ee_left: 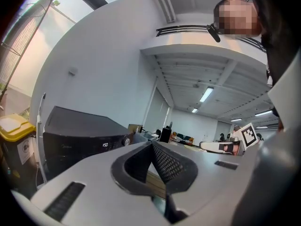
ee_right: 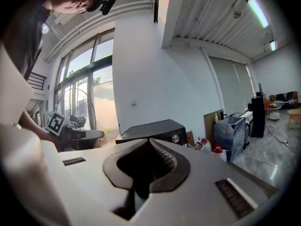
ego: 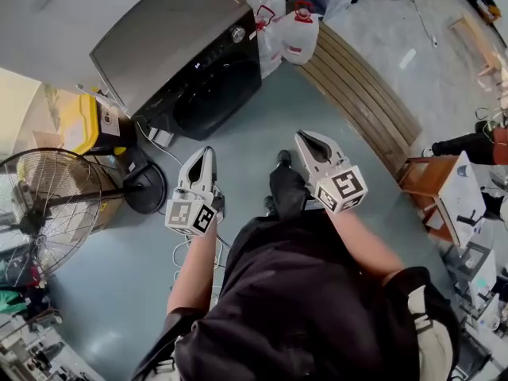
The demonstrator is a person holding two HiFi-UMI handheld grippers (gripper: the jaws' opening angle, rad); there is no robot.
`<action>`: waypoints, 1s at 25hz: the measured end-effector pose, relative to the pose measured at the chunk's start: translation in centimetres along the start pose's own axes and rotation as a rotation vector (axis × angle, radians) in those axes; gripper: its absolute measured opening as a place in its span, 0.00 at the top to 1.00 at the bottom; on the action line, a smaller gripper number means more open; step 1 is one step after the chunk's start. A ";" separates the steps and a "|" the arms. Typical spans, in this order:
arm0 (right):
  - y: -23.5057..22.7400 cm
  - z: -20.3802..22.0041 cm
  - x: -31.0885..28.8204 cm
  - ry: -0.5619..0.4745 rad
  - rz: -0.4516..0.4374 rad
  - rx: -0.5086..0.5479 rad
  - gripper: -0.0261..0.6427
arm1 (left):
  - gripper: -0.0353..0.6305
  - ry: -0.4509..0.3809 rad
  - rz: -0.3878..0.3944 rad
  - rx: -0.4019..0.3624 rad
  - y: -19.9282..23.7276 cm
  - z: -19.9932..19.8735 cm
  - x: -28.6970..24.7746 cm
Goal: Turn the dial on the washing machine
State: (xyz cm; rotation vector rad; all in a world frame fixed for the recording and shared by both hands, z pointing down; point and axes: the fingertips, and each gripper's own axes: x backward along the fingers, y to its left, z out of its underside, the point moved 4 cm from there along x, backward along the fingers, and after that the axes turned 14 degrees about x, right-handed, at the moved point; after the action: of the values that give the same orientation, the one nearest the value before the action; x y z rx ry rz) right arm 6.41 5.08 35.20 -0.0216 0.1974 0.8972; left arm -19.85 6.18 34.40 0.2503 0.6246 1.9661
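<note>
The washing machine [ego: 182, 46] stands at the far end of the floor, with a grey top and a black front. Its round silver dial [ego: 237, 33] sits at the top right corner of the front panel. My left gripper [ego: 207, 154] and right gripper [ego: 306, 138] are held side by side at waist height, both well short of the machine and pointing toward it. Both have their jaws together with nothing between them. In the left gripper view the dial [ee_left: 126, 141] shows just left of the closed left gripper [ee_left: 151, 144]. In the right gripper view the dial [ee_right: 175, 138] shows just right of the closed right gripper [ee_right: 149, 140].
A standing fan [ego: 55, 205] and a yellow-lidded bin [ego: 79, 121] are left of the machine. Plastic jugs [ego: 298, 34] stand to its right beside a slatted wooden platform [ego: 365, 94]. A small wooden stand [ego: 421, 177] is at the right. Cables lie on the floor by the machine.
</note>
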 end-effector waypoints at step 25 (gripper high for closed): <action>-12.7 6.4 -24.2 0.056 -0.223 -0.072 0.75 | 0.92 0.068 -0.215 -0.003 9.7 1.8 -21.1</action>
State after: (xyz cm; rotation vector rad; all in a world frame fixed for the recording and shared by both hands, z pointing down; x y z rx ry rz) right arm 2.64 -20.92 45.03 -0.1331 0.2105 0.6810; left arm -16.77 -15.21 43.05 0.1094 0.6640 1.7740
